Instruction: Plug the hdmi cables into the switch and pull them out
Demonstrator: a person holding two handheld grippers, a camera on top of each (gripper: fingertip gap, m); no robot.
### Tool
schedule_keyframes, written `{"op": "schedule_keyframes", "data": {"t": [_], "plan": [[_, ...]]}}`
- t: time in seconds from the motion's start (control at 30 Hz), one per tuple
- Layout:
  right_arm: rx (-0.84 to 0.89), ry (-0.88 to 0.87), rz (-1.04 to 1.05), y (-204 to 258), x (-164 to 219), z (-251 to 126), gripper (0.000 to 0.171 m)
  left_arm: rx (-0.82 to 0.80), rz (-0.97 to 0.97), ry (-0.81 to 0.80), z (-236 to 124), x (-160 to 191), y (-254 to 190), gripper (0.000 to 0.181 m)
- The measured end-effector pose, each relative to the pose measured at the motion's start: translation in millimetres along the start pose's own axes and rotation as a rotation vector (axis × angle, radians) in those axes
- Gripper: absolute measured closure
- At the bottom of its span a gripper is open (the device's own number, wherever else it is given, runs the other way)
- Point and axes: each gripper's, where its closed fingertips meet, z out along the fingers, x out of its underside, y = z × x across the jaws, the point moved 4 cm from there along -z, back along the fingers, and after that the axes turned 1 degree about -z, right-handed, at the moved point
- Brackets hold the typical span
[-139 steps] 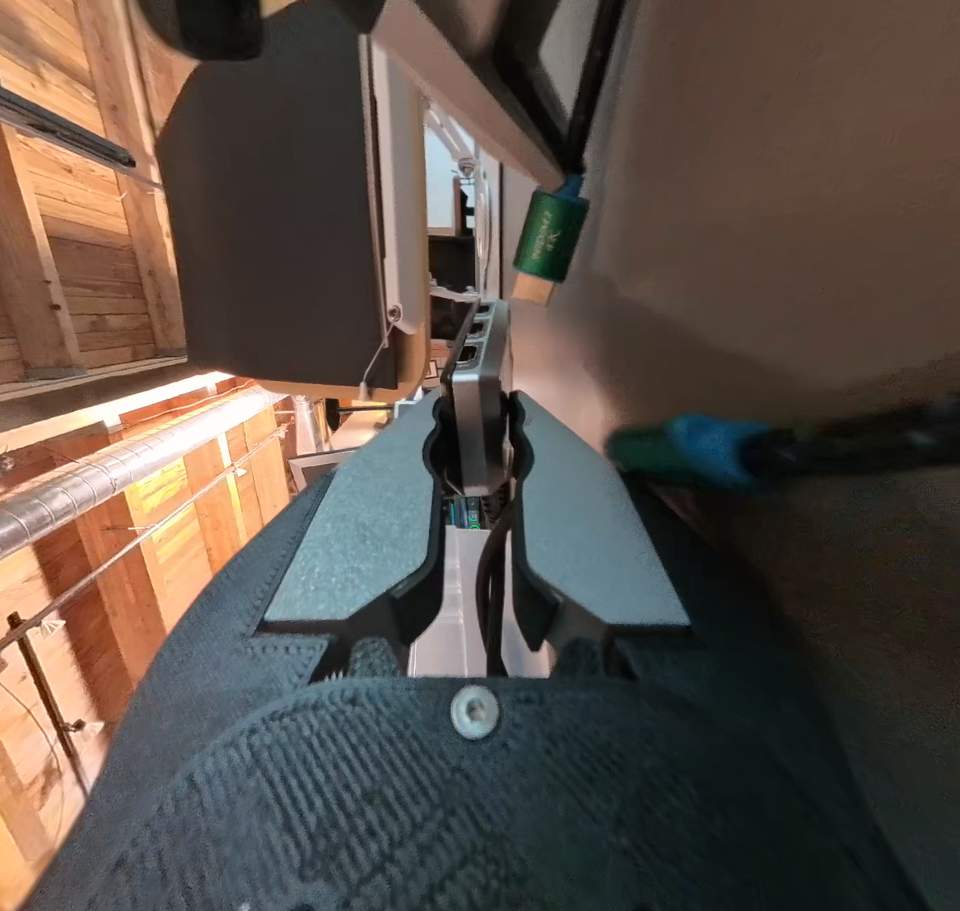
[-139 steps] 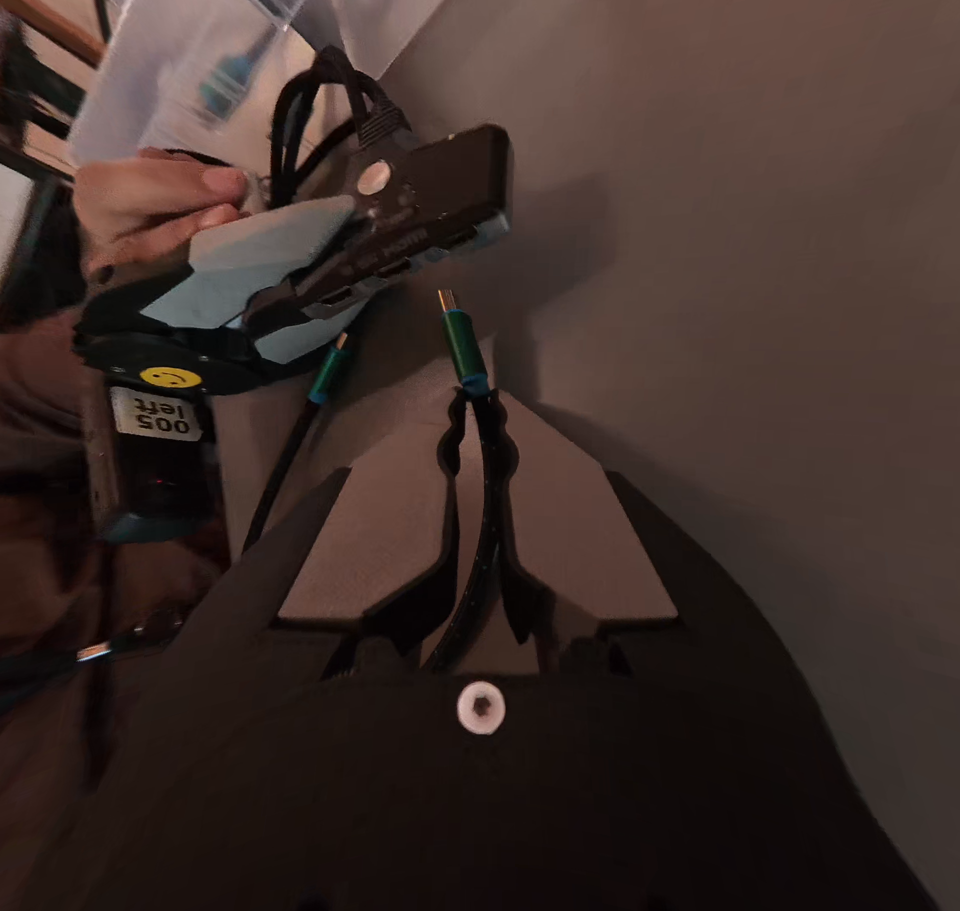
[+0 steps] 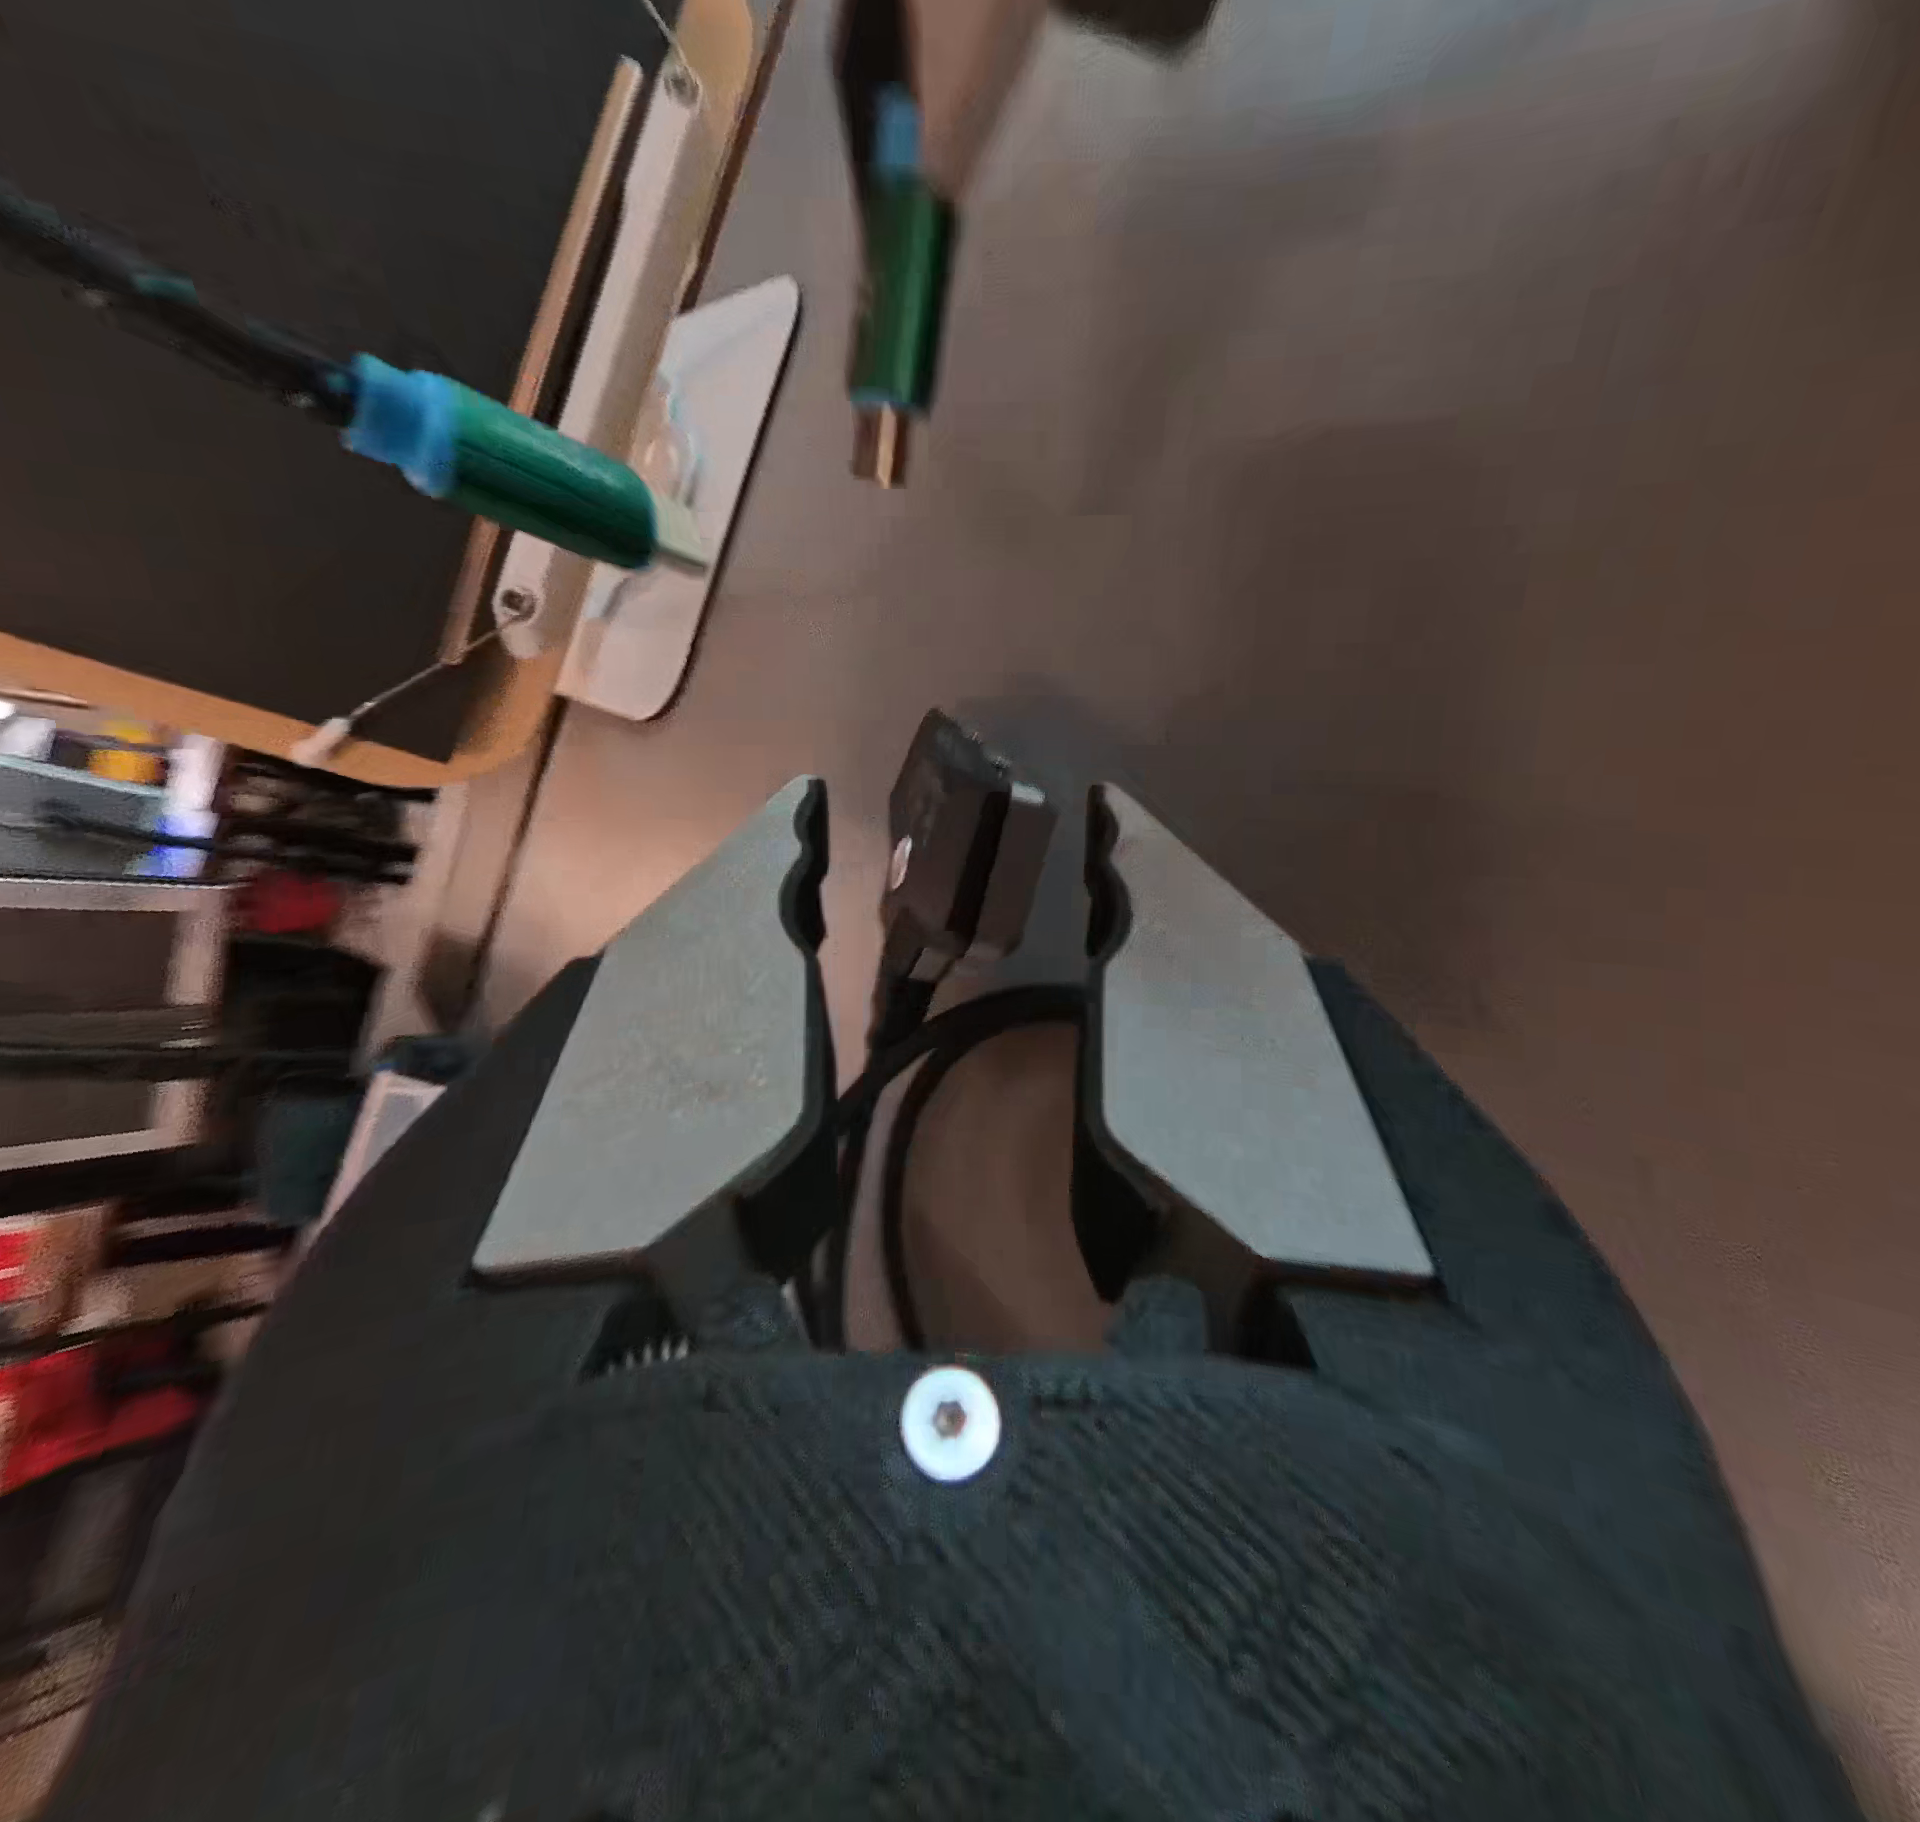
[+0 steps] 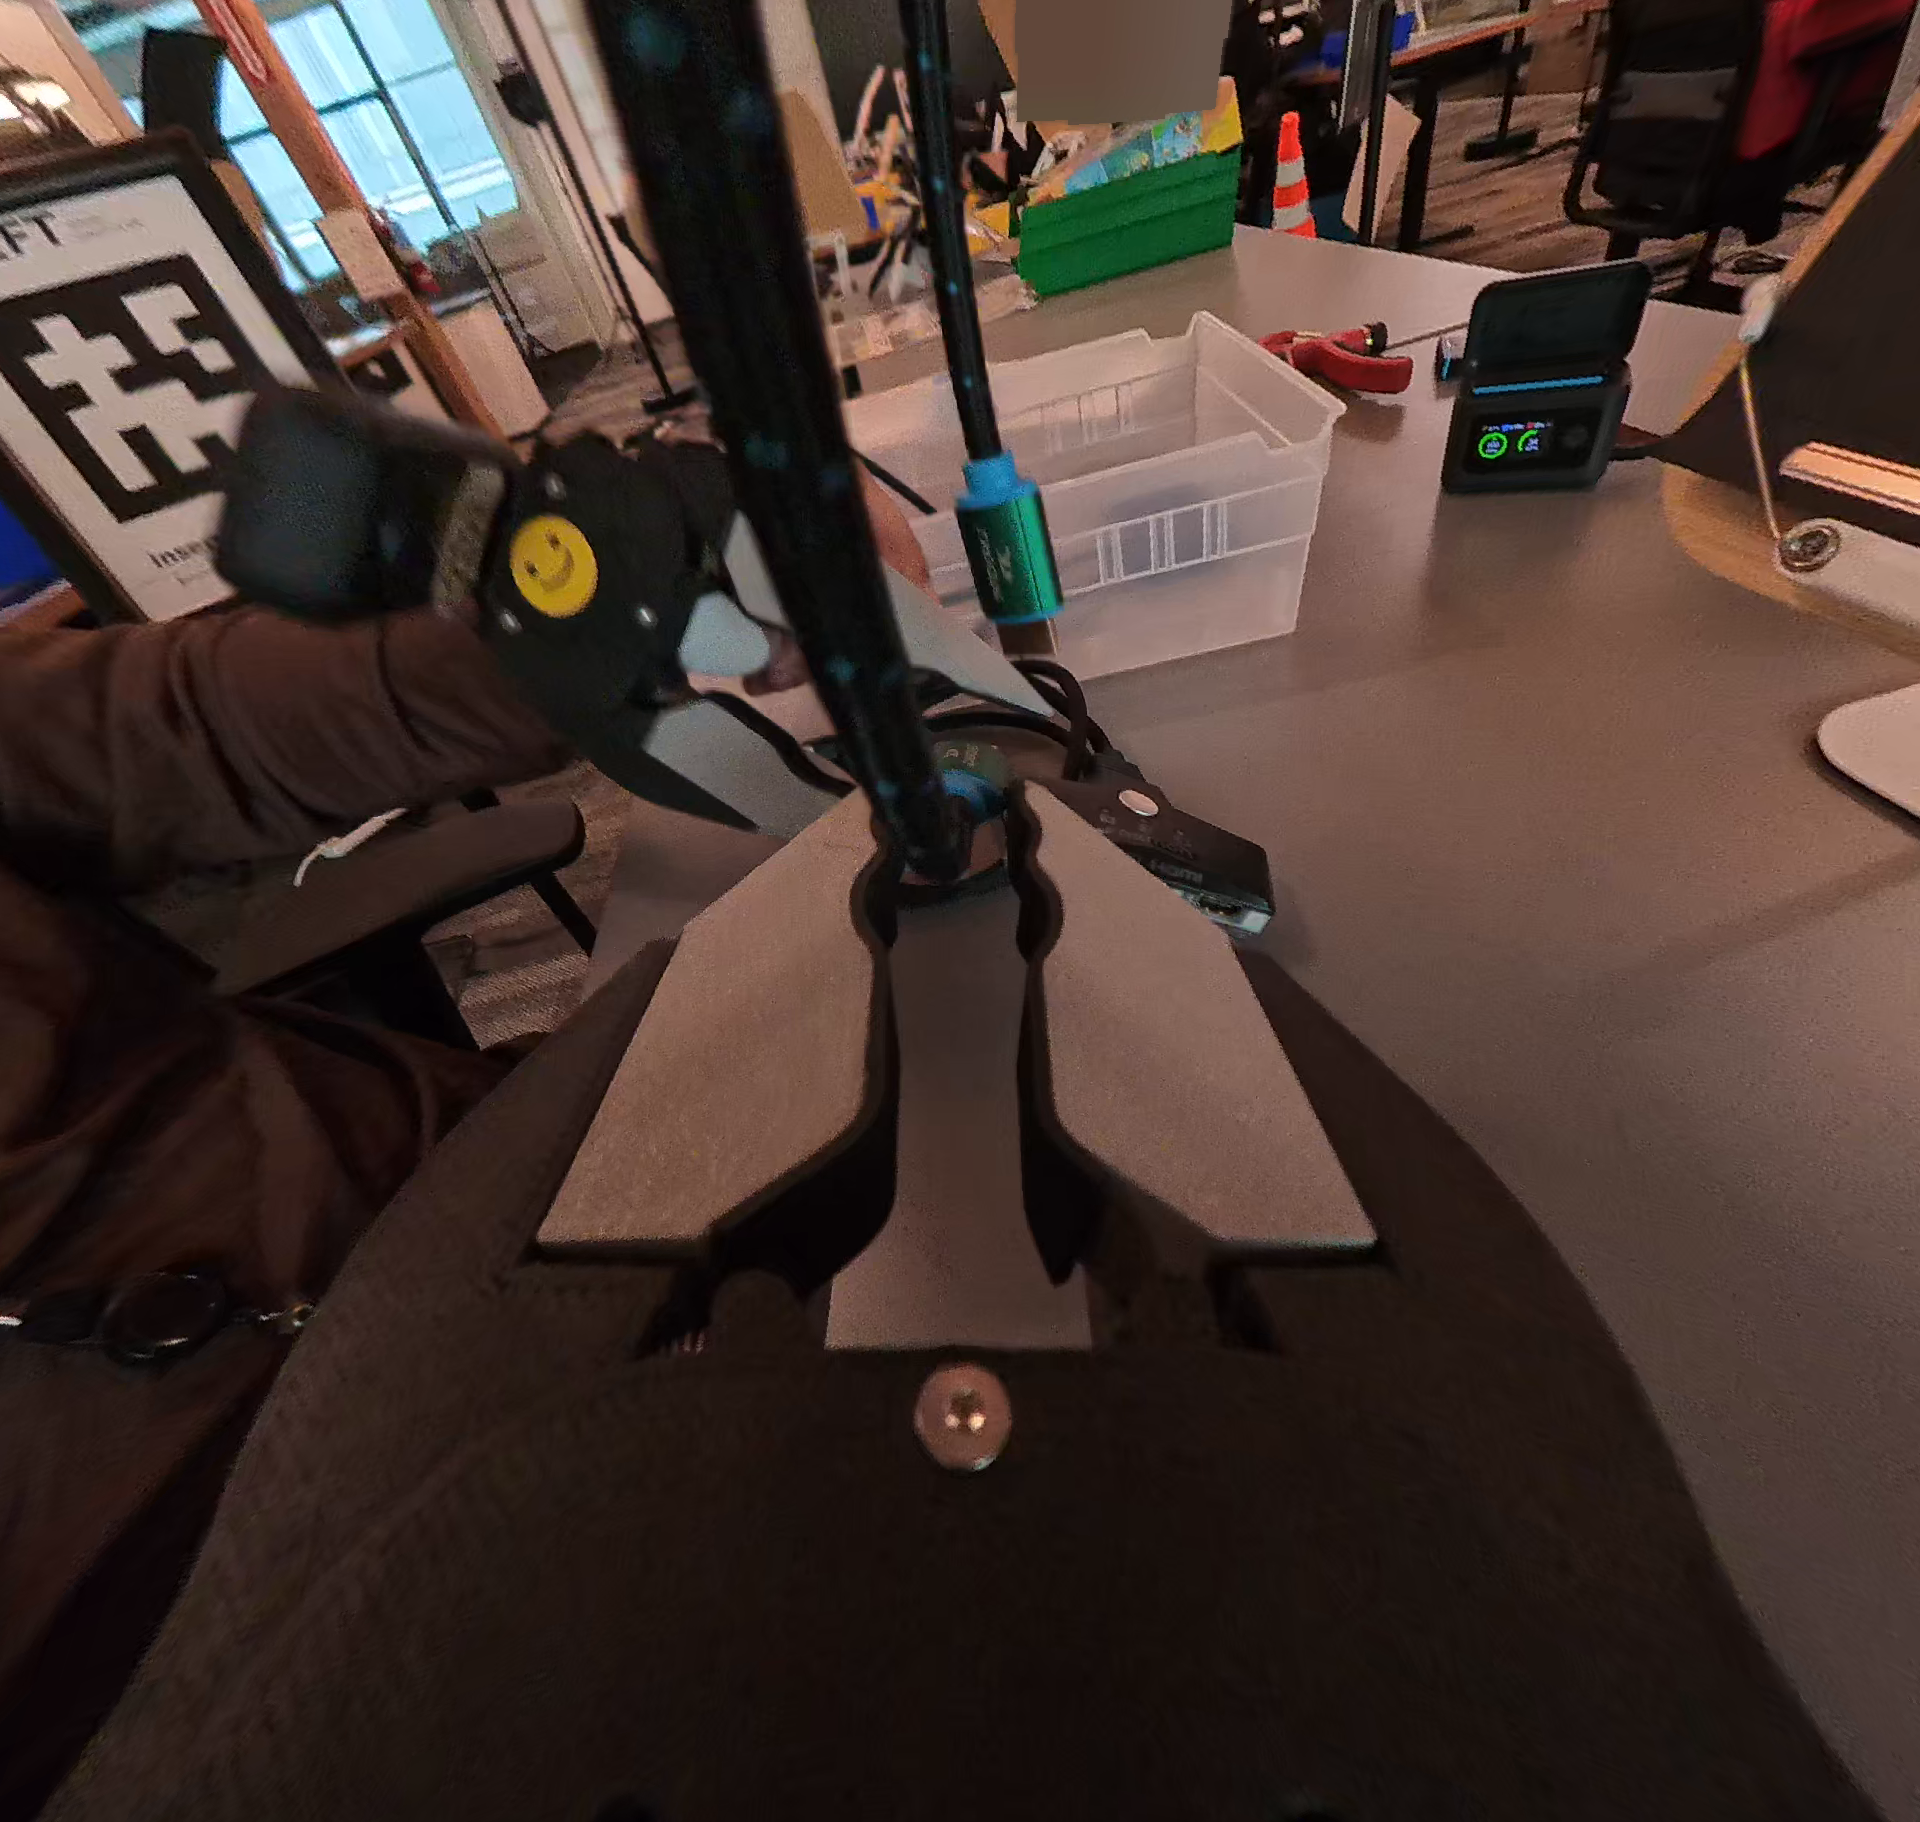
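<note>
Since the earlier frame the left gripper [image 3: 956,816] has let go of the switch [image 3: 961,868] – then its fingers were clamped on the box and held it up, and now they are spread wide, with the switch between them and a gap on either side. In the right wrist view this gripper reaches in from the left at the end of a brown sleeve [image 4: 208,712], tilted down towards the grey table [image 4: 1507,837], its body blurred.

The switch lies flat on the table, black, button face up. Black leads curl out of its rear end and run back between the left gripper's fingers.

Just to the left of the switch, the right gripper [image 4: 951,837] points forward and downward over the table. Its fingers are pinched onto a black braided cable [image 4: 748,266] right behind the blue collar of its green plug [image 4: 971,764] – the cable rises steeply out of the tips towards the top edge. This plug is not in any port; from the left wrist view it hangs free with its metal tip bare.

A second plug [image 4: 1008,557], also green with a blue collar, dangles on its own cable in front of a clear plastic bin [image 4: 1195,484], held by neither gripper.
</note>
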Motion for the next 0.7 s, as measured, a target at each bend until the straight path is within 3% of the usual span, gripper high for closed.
{"op": "schedule_keyframes", "data": {"t": [0.03, 0.13, 0.3, 0.4, 0.7], "plan": [[-0.01, -0.012, 0.001, 1, -1, -1, 0.155, -0.04, 0.075, 0.034, 4, 5, -1, 0.134], [-0.017, -0.026, -0.001, 2, -3, -2, 0.155, -0.111, 0.245, 0.097, 18, 16, -8, 0.138], [-0.012, -0.015, 0.001, 1, -1, 0, 0.154, -0.205, 0.307, 0.144, 38, 29, -1, 0.146], [-0.014, -0.019, 0.01, 0, -1, 0, 0.154, -0.254, 0.364, 0.159, 48, 37, 1, 0.16], [-0.021, -0.112, 0.03, -1, -12, -12, 0.156, -0.432, 0.332, 0.076, 47, 37, 6, 0.162]]}}
